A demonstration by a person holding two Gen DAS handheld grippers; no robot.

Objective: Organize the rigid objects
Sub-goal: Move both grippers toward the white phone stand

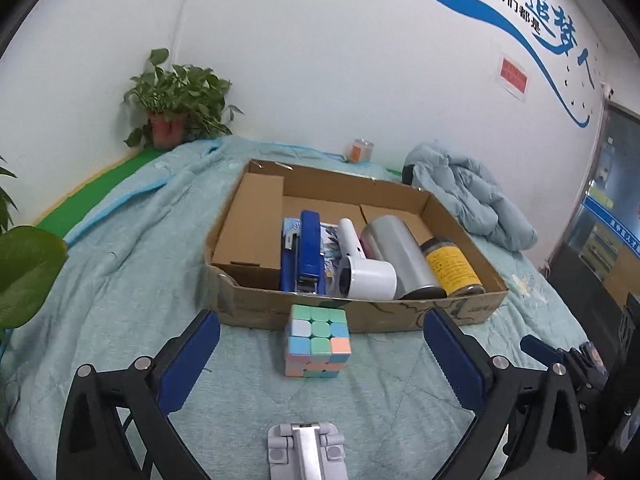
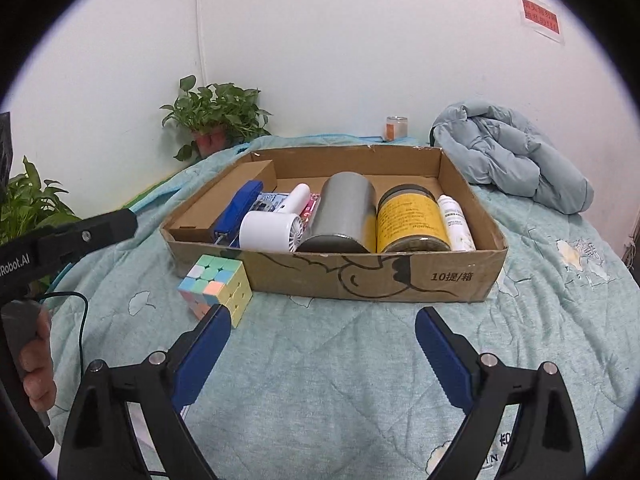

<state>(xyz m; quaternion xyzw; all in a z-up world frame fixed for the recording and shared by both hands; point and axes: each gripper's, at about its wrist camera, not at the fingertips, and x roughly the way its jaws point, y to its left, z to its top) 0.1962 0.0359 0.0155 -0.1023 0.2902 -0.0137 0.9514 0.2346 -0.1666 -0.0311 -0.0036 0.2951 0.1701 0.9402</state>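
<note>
potted plant (image 2: pixel 214 118) | puffy jacket (image 2: pixel 512 156) | quilt (image 2: pixel 340 380) | wall sign (image 2: pixel 541 18)

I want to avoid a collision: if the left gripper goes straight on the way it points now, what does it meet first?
Probably the pastel puzzle cube, centred ahead of the open left gripper on the quilt; the cardboard box stands behind it.

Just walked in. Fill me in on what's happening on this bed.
A person is tidying rigid items into a cardboard box on the quilt. The stapler, white fan, steel canister, yellow-label jar and white bottle already lie inside. The pastel cube sits outside, against the box front. The left hand-held gripper is open around it; the right hand-held gripper is open, empty.
</note>
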